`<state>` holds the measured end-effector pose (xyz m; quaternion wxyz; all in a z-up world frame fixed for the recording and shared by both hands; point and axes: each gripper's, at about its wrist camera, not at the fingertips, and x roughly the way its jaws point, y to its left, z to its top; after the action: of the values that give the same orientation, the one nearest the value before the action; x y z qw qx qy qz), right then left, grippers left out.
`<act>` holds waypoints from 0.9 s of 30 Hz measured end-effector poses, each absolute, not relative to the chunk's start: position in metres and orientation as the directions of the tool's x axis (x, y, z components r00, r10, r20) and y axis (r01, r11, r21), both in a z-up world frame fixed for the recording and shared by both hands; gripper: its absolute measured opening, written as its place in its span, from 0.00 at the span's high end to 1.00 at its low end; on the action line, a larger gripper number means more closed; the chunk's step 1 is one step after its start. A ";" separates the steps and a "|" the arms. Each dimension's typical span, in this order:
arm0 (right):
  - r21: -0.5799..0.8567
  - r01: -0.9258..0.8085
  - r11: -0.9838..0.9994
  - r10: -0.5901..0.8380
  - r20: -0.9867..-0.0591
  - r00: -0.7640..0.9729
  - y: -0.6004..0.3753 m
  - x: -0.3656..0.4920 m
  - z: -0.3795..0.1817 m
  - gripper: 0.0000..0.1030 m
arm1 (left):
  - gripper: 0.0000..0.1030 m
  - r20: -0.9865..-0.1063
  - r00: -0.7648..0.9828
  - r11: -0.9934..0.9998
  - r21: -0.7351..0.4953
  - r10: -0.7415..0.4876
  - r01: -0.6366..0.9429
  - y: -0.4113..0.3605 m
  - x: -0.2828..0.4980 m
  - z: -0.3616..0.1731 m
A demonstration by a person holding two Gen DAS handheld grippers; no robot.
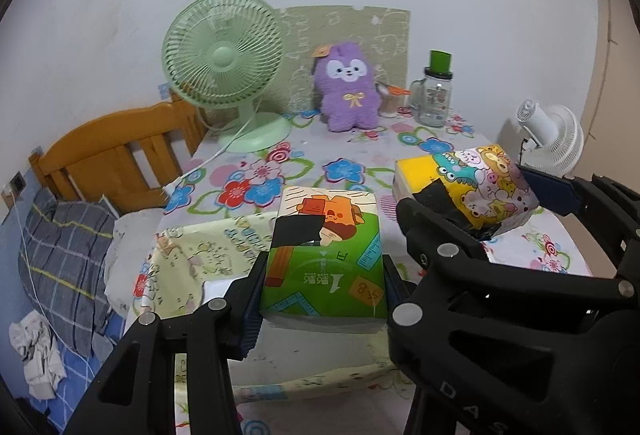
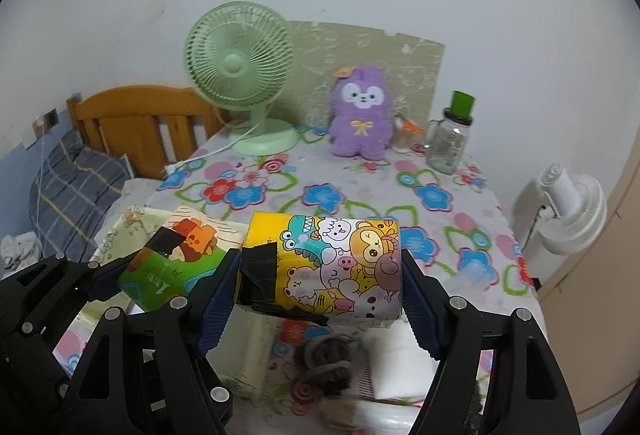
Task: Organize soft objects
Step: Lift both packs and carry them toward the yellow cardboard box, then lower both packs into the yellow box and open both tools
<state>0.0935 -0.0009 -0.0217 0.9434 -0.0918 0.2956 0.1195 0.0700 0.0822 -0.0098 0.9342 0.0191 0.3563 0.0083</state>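
Left claw (image 1: pixel 324 285) clamps green tissue pack (image 1: pixel 326 255), right claw (image 2: pixel 320 299) clamps cartoon tissue pack (image 2: pixel 328 267); I hold both lifted off the desk (image 2: pixel 360 191) for sorting.

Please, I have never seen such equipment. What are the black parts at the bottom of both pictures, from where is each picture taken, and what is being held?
The black parts are hand-held grippers; a person holds one in each hand. Each carries a wide-angle camera that looks along its fingers, so each picture is one gripper's view. The left gripper clamps a green tissue pack. The right gripper clamps a yellow cartoon tissue pack. Behind them, on a flowered tablecloth, stand a green fan, a purple plush toy and a glass jar. A bed is at the left.
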 end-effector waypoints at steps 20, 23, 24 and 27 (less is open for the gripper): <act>-0.091 -0.428 0.899 0.258 -0.680 0.686 0.067 0.127 -0.055 0.25 | 0.47 -0.756 0.652 0.997 0.011 0.058 -0.075 0.139 0.093 -0.045; -0.083 -0.439 0.894 0.262 -0.698 0.667 0.073 0.133 -0.063 0.25 | 0.47 -0.769 0.636 0.997 0.009 0.058 -0.080 0.145 0.097 -0.052; -0.082 -0.442 0.893 0.263 -0.702 0.662 0.075 0.135 -0.066 0.25 | 0.48 -0.773 0.631 0.997 0.007 0.058 -0.082 0.146 0.098 -0.054; -0.081 -0.448 0.890 0.263 -0.712 0.651 0.080 0.140 -0.072 0.25 | 0.47 -0.784 0.618 0.996 0.008 0.062 -0.090 0.151 0.102 -0.059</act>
<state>0.1400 0.0803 -0.0715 0.8999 -0.1258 0.3680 0.1975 0.1021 0.1510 -0.0590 0.8994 -0.0158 0.4349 0.0423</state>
